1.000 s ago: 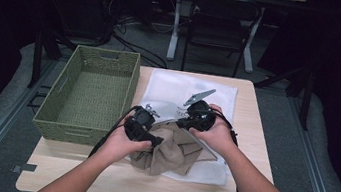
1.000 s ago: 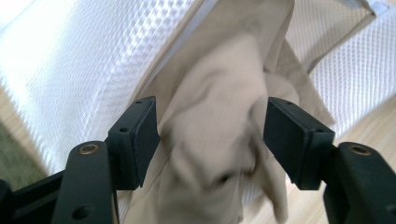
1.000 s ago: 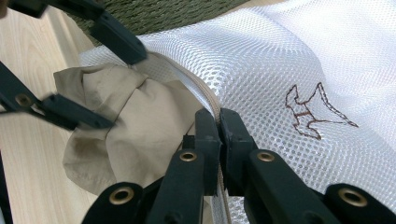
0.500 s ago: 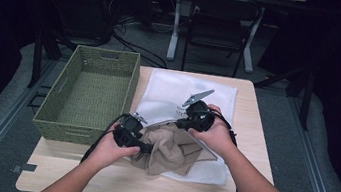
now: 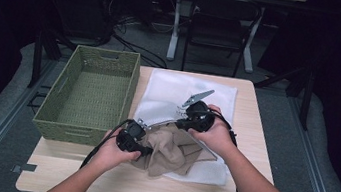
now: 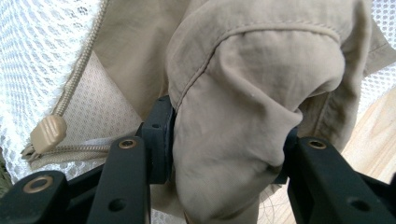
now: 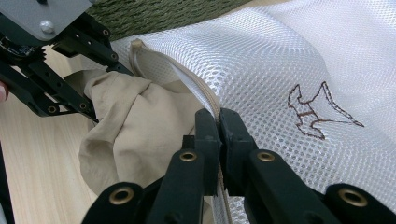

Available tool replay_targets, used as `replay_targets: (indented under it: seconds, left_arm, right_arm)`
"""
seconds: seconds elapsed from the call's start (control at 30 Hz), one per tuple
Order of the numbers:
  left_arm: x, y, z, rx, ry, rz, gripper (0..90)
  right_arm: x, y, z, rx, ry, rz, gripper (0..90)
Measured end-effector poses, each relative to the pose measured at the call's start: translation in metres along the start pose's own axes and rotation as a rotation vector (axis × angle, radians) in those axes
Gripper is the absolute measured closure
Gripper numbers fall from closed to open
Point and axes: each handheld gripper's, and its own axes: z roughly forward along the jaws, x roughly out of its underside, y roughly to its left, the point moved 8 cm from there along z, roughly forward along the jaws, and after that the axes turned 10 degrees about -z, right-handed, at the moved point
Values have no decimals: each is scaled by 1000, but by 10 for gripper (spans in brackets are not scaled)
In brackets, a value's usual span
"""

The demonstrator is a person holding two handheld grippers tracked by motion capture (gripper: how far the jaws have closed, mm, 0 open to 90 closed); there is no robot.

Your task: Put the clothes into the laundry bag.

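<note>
left gripper (image 6: 219, 154) is clamped on a bunched fold of the tan garment (image 5: 171, 149); right gripper (image 7: 218, 122) is pinched shut on the zip edge of the white mesh bag (image 5: 183, 95). garment lies at the bag's near opening, half out, mid-table. fabric judged soft, light, slippery; best taken by a thick fold or seam. green basket (image 5: 88, 95), far left, is seen w/ nothing inside.
</note>
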Motion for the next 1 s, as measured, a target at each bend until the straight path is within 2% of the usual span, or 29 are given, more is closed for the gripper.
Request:
replay_targets:
  seconds: [0.1,0.23,0.27,0.4,0.6,0.87,1.0]
  left_arm:
    - [0,-3,1,-17,3,16,555]
    - [0,-11,3,-21,5,20,555]
    - [0,-10,3,-34,-4,14,562]
    - [-2,-8,4,-18,-14,-7,636]
    - [-6,-9,2,-29,-16,-26,704]
    - [-26,-14,3,-49,-36,-19,716]
    - [-38,-18,4,-44,-44,-23,718]
  right_arm:
    - [0,0,0,-2,0,-5,872]
    - [0,1,0,-3,-1,-7,872]
    - [0,1,0,-3,-1,-8,872]
    - [-1,1,0,-2,-3,-7,872]
    - [1,2,2,-7,-8,-4,873]
    - [-1,5,2,-13,-11,-9,872]
    - [-3,7,3,-17,-17,-16,872]
